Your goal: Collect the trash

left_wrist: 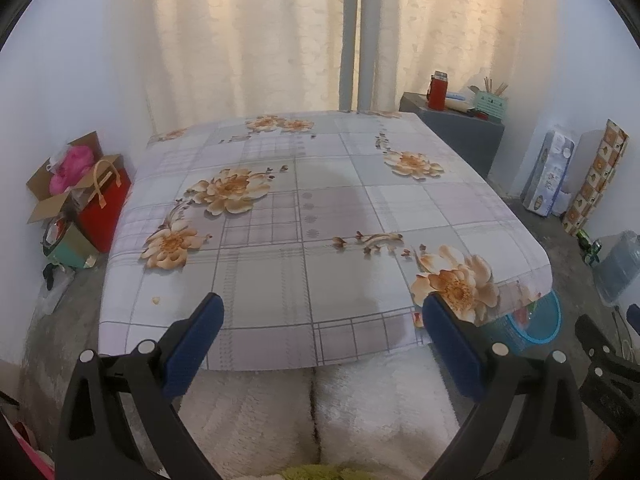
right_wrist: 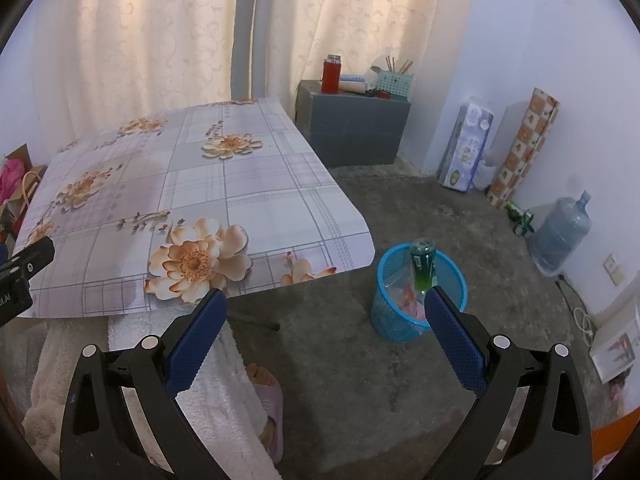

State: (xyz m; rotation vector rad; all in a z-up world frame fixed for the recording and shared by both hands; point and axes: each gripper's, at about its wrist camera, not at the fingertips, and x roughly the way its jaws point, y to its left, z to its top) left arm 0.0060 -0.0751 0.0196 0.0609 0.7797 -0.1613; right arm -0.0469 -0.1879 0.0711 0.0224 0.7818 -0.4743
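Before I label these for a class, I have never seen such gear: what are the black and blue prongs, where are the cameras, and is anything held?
A person holds a two-finger grasping tool in each hand, with a camera on each looking along its blue fingers. One picture shows the left tool, the other the right tool. Both are open and hold nothing. The flowered tablecloth carries only a small scrap. The blue basket on the floor holds a green bottle.
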